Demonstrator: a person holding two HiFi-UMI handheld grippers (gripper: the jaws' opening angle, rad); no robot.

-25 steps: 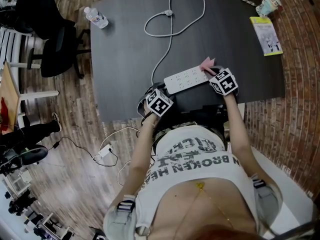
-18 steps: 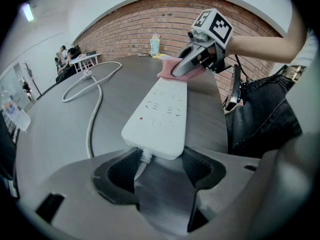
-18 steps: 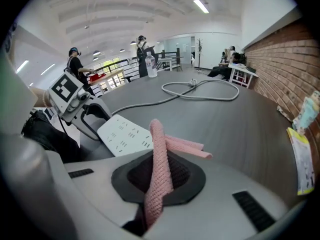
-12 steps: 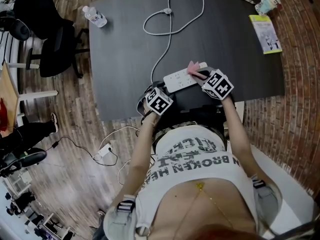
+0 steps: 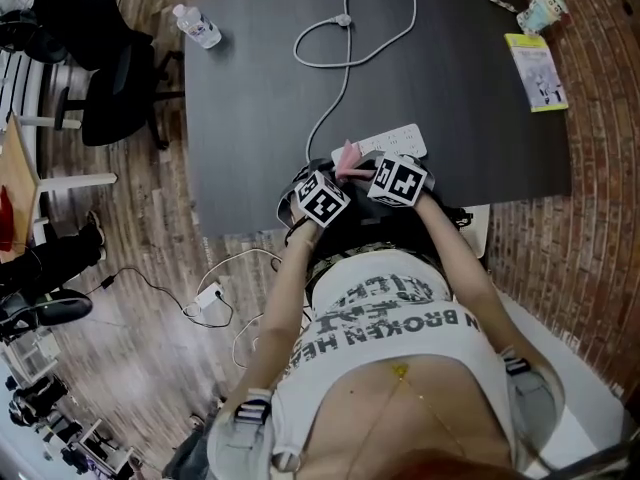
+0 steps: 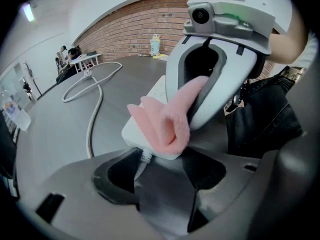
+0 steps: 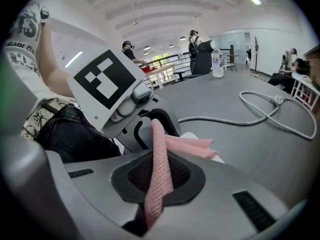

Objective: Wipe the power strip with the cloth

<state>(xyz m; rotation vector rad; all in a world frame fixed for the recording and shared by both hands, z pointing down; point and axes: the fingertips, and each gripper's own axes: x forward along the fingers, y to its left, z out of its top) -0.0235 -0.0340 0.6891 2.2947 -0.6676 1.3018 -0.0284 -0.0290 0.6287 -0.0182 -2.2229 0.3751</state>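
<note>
Head view shows a white power strip (image 5: 398, 140) lying near the 6 o'clock edge of the dark bench (image 5: 480, 118), with its cord (image 5: 323, 118) led off toward 12 o'clock into a loop. The right gripper (image 5: 368, 168) is set over the strip's cord end. Its fingers are clamped on a pink cloth (image 5: 347, 156), which is laid on that end of the strip; in the right gripper view the cloth is seen rising from between the closed fingers. The left gripper (image 5: 322, 180) is held just beside the right one, at its 8 o'clock. Its fingers are seen apart in the left gripper view, with the strip's end and the stub of cord lying at the gap. A water bottle (image 5: 197, 25) is seen at 10 o'clock of the strip and a booklet (image 5: 538, 71) at 2 o'clock.
</note>
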